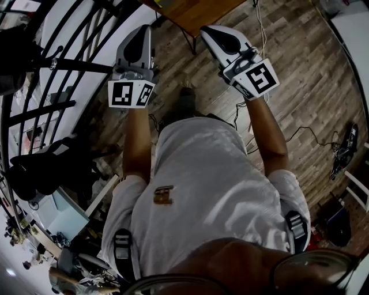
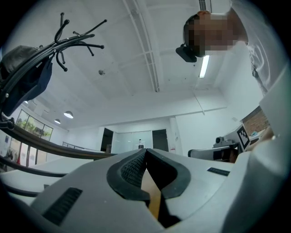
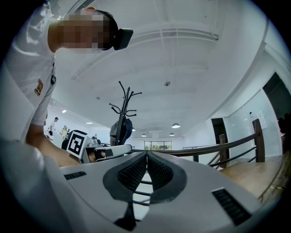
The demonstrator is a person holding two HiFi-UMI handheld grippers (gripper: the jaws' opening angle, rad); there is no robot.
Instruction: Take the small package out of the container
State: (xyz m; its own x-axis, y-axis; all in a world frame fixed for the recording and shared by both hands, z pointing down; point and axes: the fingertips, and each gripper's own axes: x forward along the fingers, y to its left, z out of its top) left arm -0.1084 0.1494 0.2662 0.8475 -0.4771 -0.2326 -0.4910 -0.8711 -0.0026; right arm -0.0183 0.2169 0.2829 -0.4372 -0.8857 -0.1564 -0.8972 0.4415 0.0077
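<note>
No package or container shows in any view. A person in a white shirt holds both grippers out at chest height, tilted up toward the ceiling. The left gripper (image 1: 140,30) (image 2: 145,152) is shut, its ribbed pads meeting at the tips. A tan strip shows in the slot behind them, and I cannot tell what it is. The right gripper (image 1: 211,32) (image 3: 147,154) is shut too, with nothing between its pads and only the railing visible through the slot. The marker cubes (image 1: 132,94) (image 1: 258,78) face the head camera.
A black curved railing (image 1: 57,69) runs along the left. A wooden table (image 1: 193,11) stands ahead on the plank floor. Cables (image 1: 311,138) trail on the right near a white table edge (image 1: 354,34). A coat rack (image 3: 125,107) (image 2: 68,32) carries a dark garment.
</note>
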